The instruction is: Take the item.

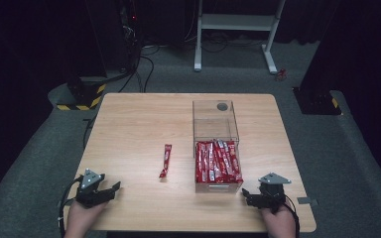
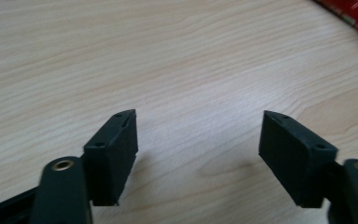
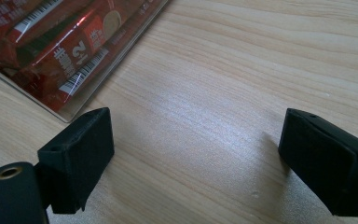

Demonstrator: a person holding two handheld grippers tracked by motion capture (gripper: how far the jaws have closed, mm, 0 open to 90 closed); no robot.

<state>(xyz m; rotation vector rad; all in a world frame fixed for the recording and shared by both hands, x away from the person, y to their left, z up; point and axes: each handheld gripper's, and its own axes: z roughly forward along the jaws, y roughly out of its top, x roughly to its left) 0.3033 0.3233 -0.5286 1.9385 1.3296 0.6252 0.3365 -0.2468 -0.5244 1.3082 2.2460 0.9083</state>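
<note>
Seemingly the work in hand is filling the clear plastic box with red foil snack sticks, and most of it looks done. The box stands right of the tabletop's middle, its near half reaching toward the near edge; that near compartment is packed with red sticks lying side by side, while the far compartment, under a lid with a round hole, looks empty as far as the high view tells. One single red snack stick lies alone on the bare wood, left of the box and well apart from it, about midway between the left and right edges and nearer the near edge than the far one.

The left gripper rests over the near left corner of the light wooden tabletop, its jaws spread wide with nothing between them; in the left gripper view only wood grain shows between the black pads, with a scrap of red wrapper at the top right corner. The right gripper sits near the near right corner, just beside the box's front corner, jaws likewise released and empty; the right gripper view shows the box wall and its wrappers off to the upper left.

Judging from this, what remains is the lone stick: it is not yet grasped, and the left gripper is the nearer one to fetch it and carry it into the box
</note>
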